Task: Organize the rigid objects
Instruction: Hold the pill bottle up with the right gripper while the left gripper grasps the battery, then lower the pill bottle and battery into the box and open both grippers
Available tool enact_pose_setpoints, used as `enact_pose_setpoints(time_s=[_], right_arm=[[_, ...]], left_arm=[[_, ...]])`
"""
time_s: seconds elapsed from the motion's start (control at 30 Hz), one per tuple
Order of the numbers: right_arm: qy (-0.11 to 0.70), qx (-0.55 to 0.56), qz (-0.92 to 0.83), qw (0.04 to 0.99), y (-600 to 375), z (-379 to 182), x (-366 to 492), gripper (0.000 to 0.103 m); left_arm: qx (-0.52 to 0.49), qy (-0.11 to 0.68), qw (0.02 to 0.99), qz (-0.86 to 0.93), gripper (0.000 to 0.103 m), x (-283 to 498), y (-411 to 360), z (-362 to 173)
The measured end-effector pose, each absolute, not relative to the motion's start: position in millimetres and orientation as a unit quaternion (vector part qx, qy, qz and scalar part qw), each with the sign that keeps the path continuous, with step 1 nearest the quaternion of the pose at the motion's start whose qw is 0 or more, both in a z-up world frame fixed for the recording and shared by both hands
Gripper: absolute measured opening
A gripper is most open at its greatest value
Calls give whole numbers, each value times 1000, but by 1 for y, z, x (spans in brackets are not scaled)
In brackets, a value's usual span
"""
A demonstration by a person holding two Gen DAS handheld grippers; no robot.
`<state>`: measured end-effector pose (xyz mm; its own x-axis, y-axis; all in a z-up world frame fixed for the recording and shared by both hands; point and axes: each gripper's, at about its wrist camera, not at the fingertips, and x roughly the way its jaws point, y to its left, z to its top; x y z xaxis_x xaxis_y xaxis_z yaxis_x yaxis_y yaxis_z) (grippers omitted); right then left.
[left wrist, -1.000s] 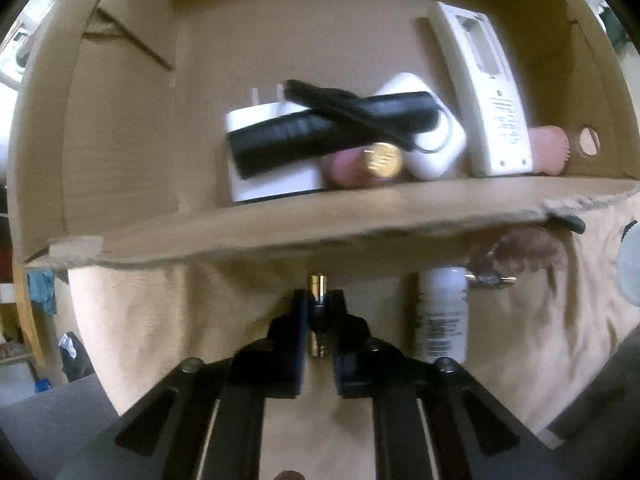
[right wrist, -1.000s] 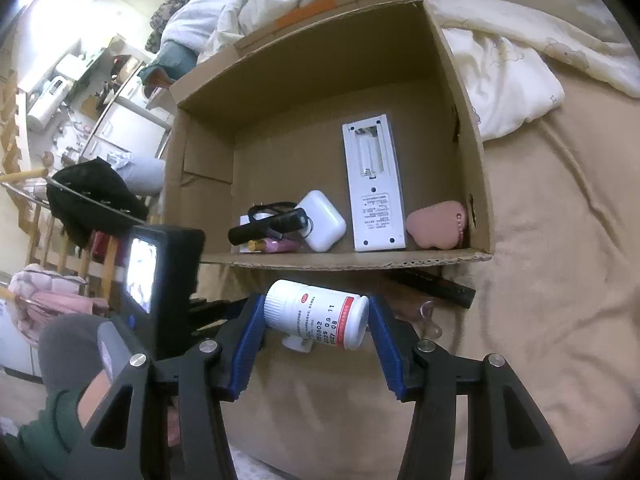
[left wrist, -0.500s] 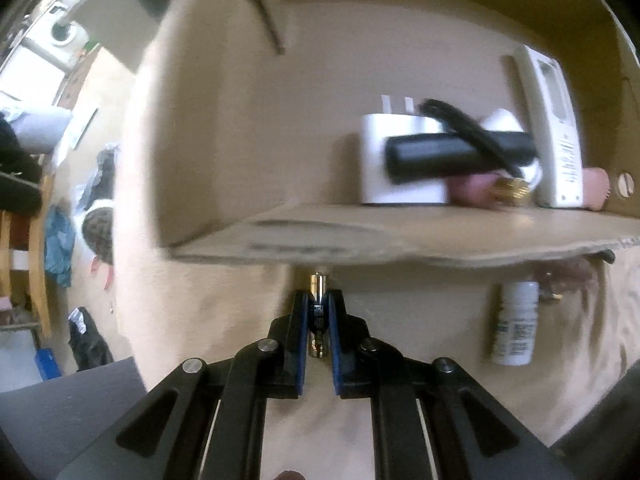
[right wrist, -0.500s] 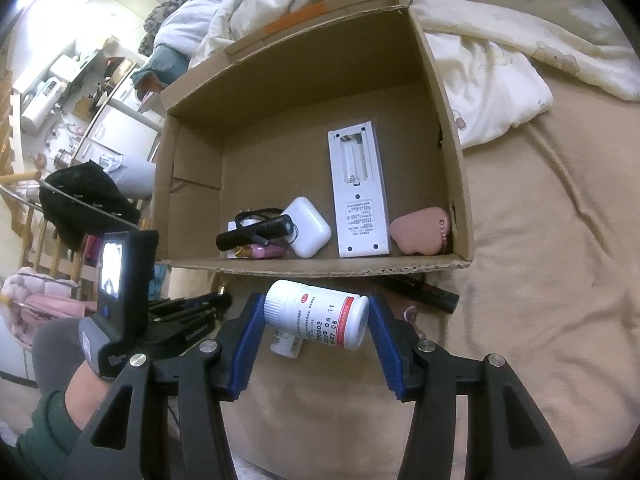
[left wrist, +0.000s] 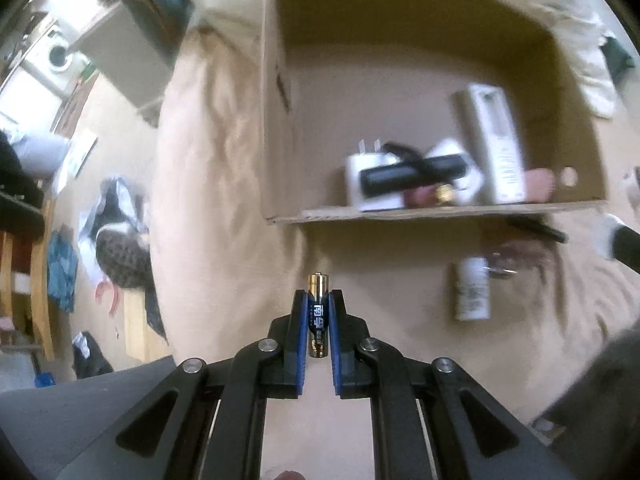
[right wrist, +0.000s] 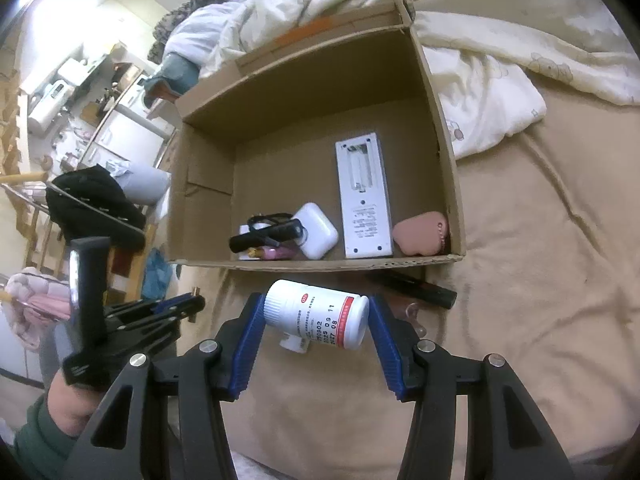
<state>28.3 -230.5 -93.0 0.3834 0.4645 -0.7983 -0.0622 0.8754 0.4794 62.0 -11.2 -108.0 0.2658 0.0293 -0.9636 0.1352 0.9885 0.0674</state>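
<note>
A gold-and-blue battery (left wrist: 318,312) stood upright, short of the cardboard box (right wrist: 448,184); a white red-banded pill bottle (right wrist: 318,319) lay sideways before the box's near wall.

box (right wrist: 448,184): on bed | remote (right wrist: 364,196): in box, right of earbud case (right wrist: 316,230) | small bottle (left wrist: 472,290): before box

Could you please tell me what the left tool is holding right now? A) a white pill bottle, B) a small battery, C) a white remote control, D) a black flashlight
B: in the left wrist view, the left tool is shut on a small battery with a gold tip.
</note>
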Motion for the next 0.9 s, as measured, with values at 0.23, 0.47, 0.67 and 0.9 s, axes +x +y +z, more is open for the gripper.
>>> enact_pose_setpoints(time_s=[0.23,0.47,0.67,0.9], right_arm=[[519,208,150,815,-243,-88,30,55],[494,159,146,842,-239,-74,44,55],[479,154,136,853,-247,-70,73,55],[479,143,139,855,-242,-77,101,55]], left_arm=[[65,558,826,-53,9,59,-11,-63],[87,518,849,-64,9,82,-26,-27],[104,498,858,-76,9,104,-41,-15],[109,509,850,-85,9,138,-50,-35]])
